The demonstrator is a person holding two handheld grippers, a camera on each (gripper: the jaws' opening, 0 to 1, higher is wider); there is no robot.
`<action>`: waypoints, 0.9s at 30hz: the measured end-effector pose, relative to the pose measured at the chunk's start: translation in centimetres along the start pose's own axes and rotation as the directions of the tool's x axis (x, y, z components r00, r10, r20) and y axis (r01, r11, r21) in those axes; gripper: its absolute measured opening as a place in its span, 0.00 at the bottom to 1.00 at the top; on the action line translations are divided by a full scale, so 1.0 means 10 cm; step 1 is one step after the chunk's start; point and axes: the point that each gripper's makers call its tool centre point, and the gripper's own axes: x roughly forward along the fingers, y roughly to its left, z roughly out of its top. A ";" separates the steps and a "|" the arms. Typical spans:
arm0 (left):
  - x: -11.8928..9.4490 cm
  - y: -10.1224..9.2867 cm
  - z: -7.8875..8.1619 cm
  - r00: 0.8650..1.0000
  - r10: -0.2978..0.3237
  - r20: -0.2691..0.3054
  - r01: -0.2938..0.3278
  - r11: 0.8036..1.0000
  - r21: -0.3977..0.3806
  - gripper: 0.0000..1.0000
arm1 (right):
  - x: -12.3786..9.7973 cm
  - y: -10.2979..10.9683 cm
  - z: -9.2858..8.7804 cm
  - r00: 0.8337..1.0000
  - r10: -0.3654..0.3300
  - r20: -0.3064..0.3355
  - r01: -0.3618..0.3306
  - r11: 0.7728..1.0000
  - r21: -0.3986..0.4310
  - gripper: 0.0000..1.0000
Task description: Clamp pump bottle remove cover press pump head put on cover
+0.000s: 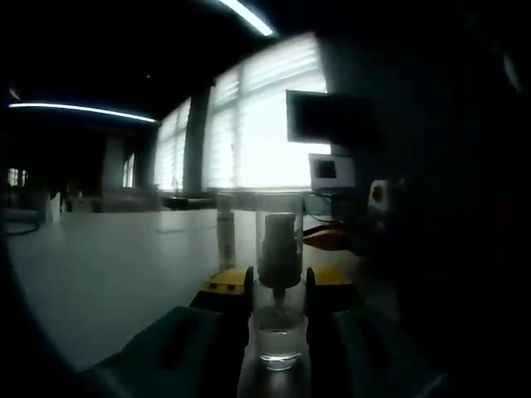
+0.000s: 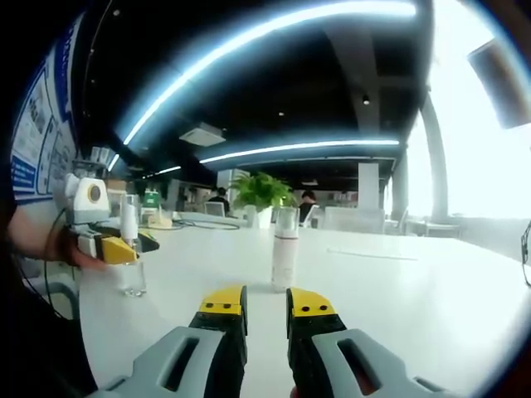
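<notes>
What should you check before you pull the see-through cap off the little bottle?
1. Left gripper clamps the pump bottle: ok, a finger sits on each side.
2. Bottle stands upright on the table: ok.
3. Clear cover sits over the pump head: ok.
4. Right gripper is empty: ok, nothing between its fingers.
5. Right gripper is open wide enough for the cover: cannot tell, the gap is narrow.
6. Second bottle is out of the way: ok, it stands apart.
</notes>
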 end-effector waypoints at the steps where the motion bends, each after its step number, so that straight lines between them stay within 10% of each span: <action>1: 0.00 0.00 0.00 1.000 0.001 0.000 -0.001 1.000 0.001 0.16 | 0.00 0.00 0.00 1.000 0.000 0.000 0.000 1.000 0.001 0.13; 27: 0.01 0.00 0.00 1.000 0.009 0.002 -0.009 1.000 0.001 0.16 | -0.19 0.39 0.32 0.988 0.148 0.053 -0.154 0.977 0.147 0.19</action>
